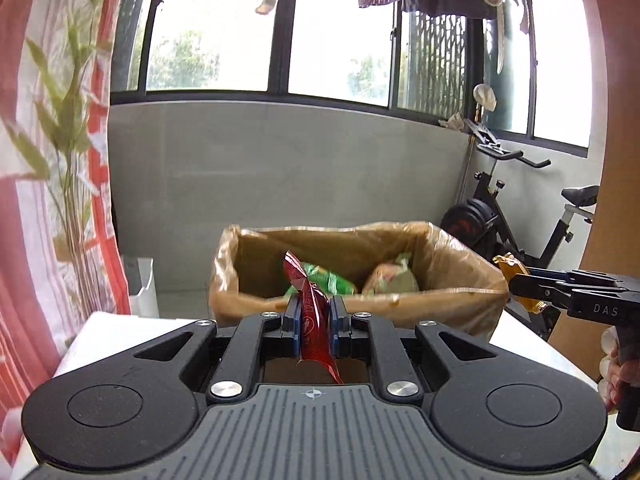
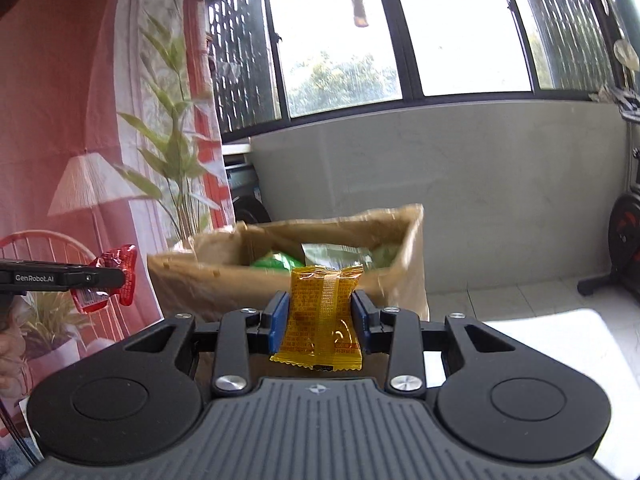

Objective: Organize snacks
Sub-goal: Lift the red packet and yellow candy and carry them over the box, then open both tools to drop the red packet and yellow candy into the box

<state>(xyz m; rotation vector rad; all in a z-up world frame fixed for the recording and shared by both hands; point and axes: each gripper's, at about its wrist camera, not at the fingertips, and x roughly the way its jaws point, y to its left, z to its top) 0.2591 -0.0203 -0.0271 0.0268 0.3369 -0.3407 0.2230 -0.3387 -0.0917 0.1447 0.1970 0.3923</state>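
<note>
My left tongs (image 1: 314,316) are clamped on a red snack packet (image 1: 312,312), right tongs (image 2: 320,312) squeezing a yellow one (image 2: 322,316), both held just in front of the lined cardboard box (image 1: 460,276) with green packets (image 1: 332,280) inside.

We hold a red packet

Our left tool (image 1: 314,322) clamps the red packet (image 1: 310,312) upright, near the lined box (image 1: 460,276) on the tabletop (image 1: 120,328).

"DAS" marks right gripper (image 1: 516,280); "GenRobot.AI" marks left gripper (image 2: 120,276).
</note>
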